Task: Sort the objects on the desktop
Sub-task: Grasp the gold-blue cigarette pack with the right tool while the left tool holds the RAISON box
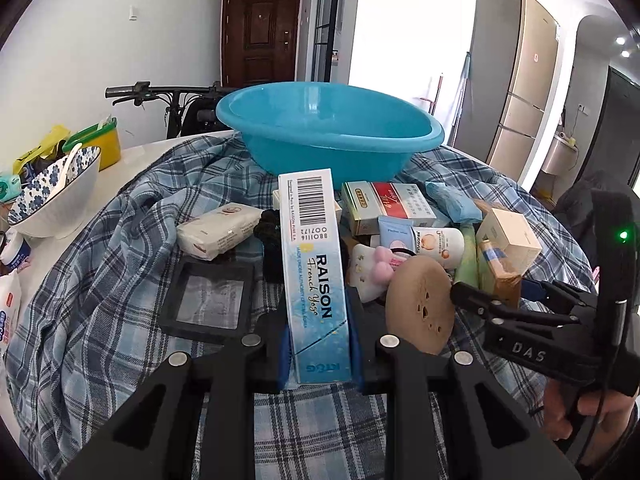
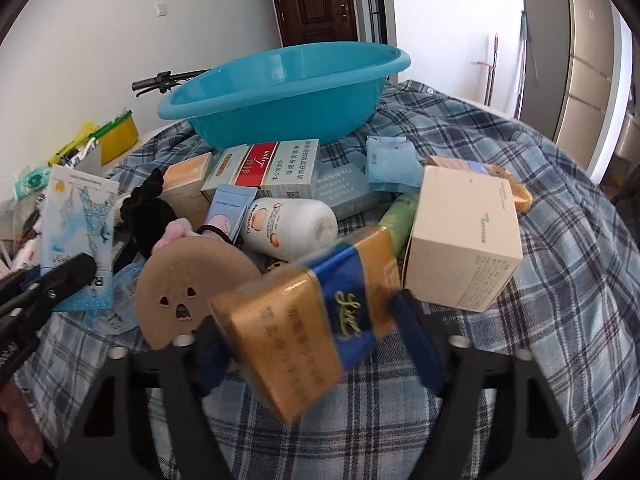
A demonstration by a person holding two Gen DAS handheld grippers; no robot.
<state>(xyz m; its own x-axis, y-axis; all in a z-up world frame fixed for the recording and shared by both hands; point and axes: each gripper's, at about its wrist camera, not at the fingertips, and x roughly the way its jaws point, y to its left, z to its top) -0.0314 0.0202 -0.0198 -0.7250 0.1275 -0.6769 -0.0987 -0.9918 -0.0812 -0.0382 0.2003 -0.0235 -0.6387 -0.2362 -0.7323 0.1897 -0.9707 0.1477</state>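
My left gripper (image 1: 318, 344) is shut on a tall light-blue RAISON box (image 1: 314, 276), held upright above the plaid cloth. My right gripper (image 2: 316, 344) is shut on a gold and blue cigarette pack (image 2: 304, 328), tilted and lifted over the cloth. A blue plastic basin (image 1: 328, 128) stands behind the pile; it also shows in the right wrist view (image 2: 280, 92). The pile holds a red and grey carton (image 2: 268, 170), a white bottle (image 2: 292, 228), a cream box (image 2: 460, 240) and a round tan disc (image 2: 184, 284).
A blue plaid cloth (image 1: 112, 264) covers the table. A tissue pack (image 1: 218, 230) and a black framed tile (image 1: 210, 300) lie left of the pile. A patterned bowl with a spoon (image 1: 52, 196) and a yellow container (image 1: 100, 144) stand at the far left. A fridge (image 1: 516, 80) stands behind.
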